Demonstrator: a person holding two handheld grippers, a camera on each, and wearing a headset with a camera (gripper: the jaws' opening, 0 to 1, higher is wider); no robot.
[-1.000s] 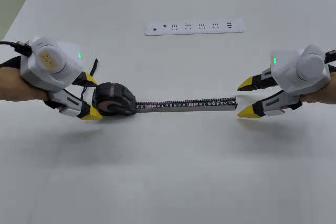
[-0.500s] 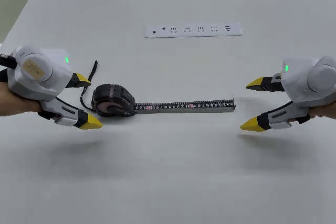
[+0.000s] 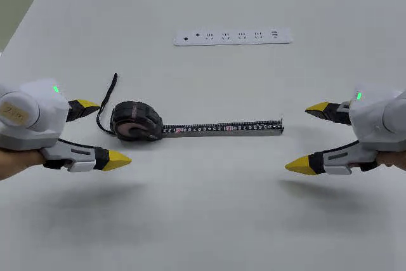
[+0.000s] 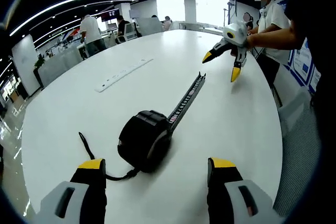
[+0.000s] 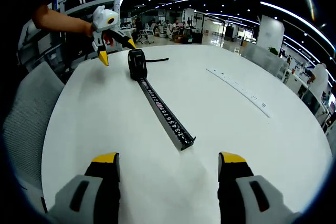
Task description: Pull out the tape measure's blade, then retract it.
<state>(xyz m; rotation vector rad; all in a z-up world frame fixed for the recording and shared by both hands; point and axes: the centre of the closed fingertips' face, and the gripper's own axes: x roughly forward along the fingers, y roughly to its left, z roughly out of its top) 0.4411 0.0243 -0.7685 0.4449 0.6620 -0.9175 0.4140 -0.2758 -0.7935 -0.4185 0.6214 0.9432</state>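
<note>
A black tape measure case [image 3: 136, 120] [image 4: 145, 139] [image 5: 136, 62] lies on the white table, its wrist strap [image 3: 108, 97] trailing behind. The blade [image 3: 222, 127] [image 4: 186, 98] [image 5: 165, 112] is pulled out flat along the table, its hook end [image 3: 281, 123] [image 5: 188, 143] free. My left gripper [image 3: 101, 131] [image 4: 156, 171] is open, just short of the case and not touching it. On the far side, my right gripper [image 3: 307, 136] [image 5: 168, 161] is open too, a little way from the blade's end. Each gripper also appears in the other's view: right gripper [image 4: 227, 56], left gripper [image 5: 114, 43].
A white power strip [image 3: 233, 35] [image 4: 124, 73] [image 5: 239, 90] lies flat at the far side of the table. The table's edge [image 4: 273, 108] curves close by in the left gripper view. People stand in the office beyond.
Both grippers have let go and drawn back: the left one off the case, the right one off the blade's end. The tape stays extended on the table.
</note>
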